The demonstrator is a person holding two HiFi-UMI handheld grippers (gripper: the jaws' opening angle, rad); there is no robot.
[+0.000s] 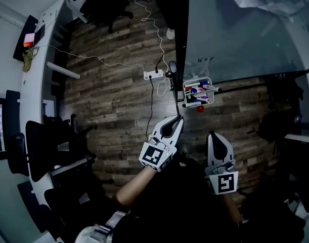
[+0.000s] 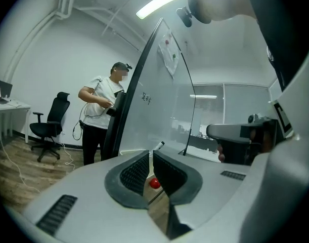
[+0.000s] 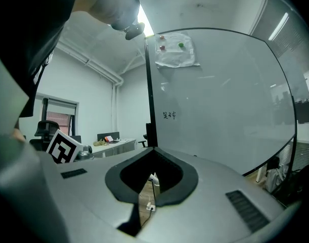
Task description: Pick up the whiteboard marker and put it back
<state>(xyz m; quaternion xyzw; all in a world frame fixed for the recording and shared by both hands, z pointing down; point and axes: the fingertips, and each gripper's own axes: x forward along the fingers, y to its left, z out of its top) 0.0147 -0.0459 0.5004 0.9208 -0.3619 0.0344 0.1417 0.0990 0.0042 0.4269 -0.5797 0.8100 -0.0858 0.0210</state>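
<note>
Well short of the marker tray (image 1: pixel 196 80) (below the whiteboard (image 1: pixel 235 34)), left gripper (image 1: pixel 177 119) and right gripper (image 1: pixel 213 135) show jaws closed, empty.

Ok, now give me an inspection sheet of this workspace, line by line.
Surface: wood floor; no table in view.
Job's things: markers lie in the tray at the whiteboard's lower edge.
Clutter: a small red round thing just below the tray.
Grippers: left gripper shut and empty; right gripper shut and empty; both are short of the tray.
Cables: a power strip on the floor, with a white cable running off across it.
Surroundings: a white desk at the left, office chairs, and a person standing beside the whiteboard.
</note>
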